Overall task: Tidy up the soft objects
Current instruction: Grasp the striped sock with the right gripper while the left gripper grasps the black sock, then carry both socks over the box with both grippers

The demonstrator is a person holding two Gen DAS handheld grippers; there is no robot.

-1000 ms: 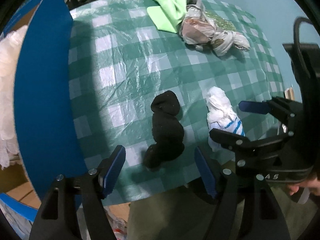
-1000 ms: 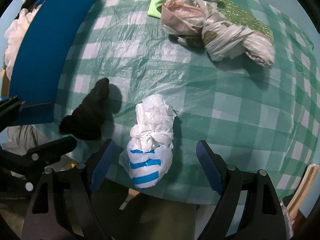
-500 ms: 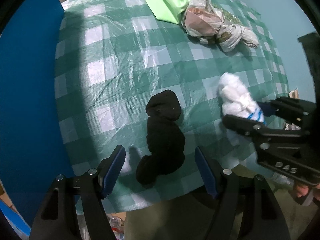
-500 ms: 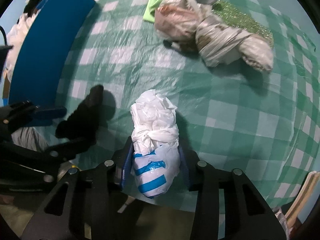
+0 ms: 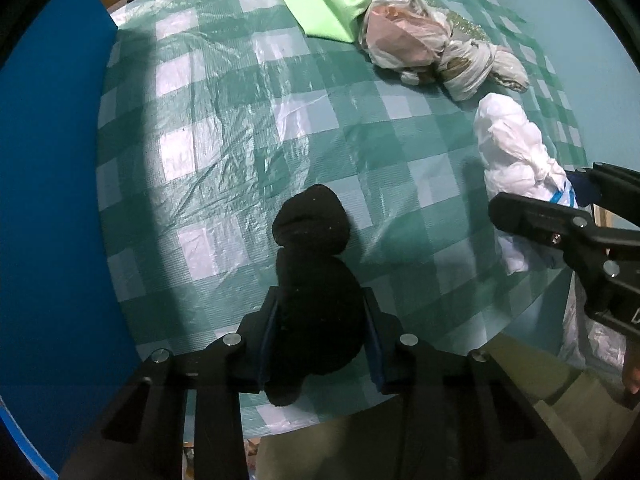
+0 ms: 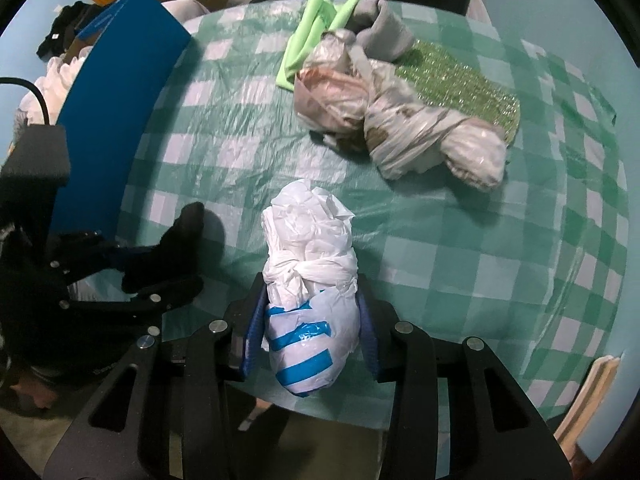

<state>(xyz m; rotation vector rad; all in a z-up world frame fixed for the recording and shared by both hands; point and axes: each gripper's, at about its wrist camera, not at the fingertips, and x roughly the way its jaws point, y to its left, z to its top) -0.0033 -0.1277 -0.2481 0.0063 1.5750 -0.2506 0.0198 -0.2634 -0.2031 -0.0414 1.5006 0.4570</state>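
The left hand-held gripper [image 5: 318,334] is clamped on the near end of a rolled black fabric bundle [image 5: 314,280] lying at the 6 o'clock edge of the round tabletop [image 5: 224,128] with its green-and-white checked plastic cover. Just beside it, toward 3 o'clock, the right hand-held gripper [image 6: 310,338] squeezes a knotted white plastic bag with blue stripes [image 6: 310,292]. A heap of crumpled translucent plastic bags [image 6: 384,120] and a folded lime-green cloth [image 6: 316,36] sits at 12 o'clock, well apart from both.
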